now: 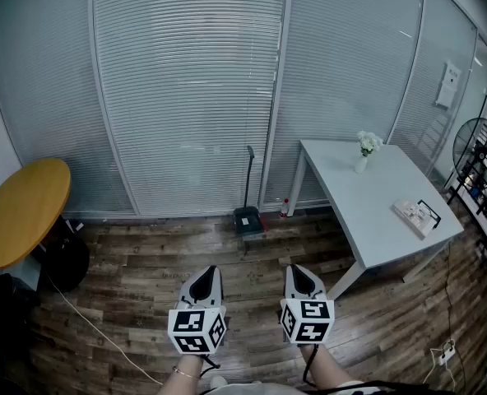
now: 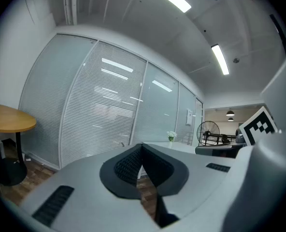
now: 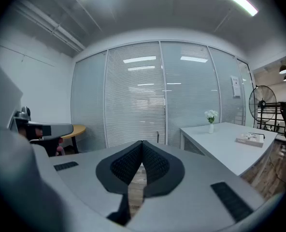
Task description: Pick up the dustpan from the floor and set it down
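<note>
Both jaws clenched, empty: left gripper point(image 1: 210, 271), right gripper point(image 1: 298, 271) | dark long-handled dustpan point(image 1: 248, 218) well ahead by glass wall point(image 1: 186, 97) | risk: unopened jaws may topple upright handle point(image 1: 250, 171)

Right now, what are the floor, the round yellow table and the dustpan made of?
The floor looks like wood or wood-look laminate: brown planks with grain streaks, slightly glossy. The round yellow table seems to have a smooth, matte painted or laminated top. The dustpan looks like dark plastic, but it is too small to be sure.
</note>
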{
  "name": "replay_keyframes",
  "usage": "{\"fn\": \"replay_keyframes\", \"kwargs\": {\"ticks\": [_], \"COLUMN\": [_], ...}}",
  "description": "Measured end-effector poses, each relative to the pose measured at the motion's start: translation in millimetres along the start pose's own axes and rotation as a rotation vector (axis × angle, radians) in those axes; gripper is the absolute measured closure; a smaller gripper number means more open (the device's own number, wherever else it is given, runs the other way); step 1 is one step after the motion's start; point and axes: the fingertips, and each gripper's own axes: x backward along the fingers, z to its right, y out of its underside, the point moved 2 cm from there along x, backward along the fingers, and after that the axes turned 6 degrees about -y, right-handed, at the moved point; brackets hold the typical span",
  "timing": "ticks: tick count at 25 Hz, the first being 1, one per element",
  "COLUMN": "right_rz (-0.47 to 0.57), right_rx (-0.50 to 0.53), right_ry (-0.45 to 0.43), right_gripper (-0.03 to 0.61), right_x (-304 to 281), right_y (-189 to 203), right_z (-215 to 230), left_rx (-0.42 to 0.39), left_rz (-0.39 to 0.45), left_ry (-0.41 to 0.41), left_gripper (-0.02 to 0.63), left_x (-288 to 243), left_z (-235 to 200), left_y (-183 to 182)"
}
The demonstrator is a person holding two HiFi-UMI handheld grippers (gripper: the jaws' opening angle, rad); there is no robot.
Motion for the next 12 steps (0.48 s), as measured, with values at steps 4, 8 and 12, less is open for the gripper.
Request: {"fn": "replay_keyframes", "kwargs": {"ticks": [4, 8, 12], "right_rz": [-0.002, -0.003, 0.002], "right_rx": [0.011, 0.007, -0.013], "right_ry": [-0.003, 0.003, 0.003], "right_gripper": [0.546, 0.547, 0.546], "right_x": [-4, -6, -11], "right_y": [2, 4, 7], "right_z": [-7, -11, -16], "left_rx": [0.0, -0.001, -0.001], "left_rz": [0.0, -0.009, -0.014], "left_ry": [-0.01, -0.004, 0.006], "left_gripper": [0.597, 0.597, 0.597], "left_x": [-1, -1, -3], "left_z": [-11, -15, -22], "left_y": [1, 4, 5]}}
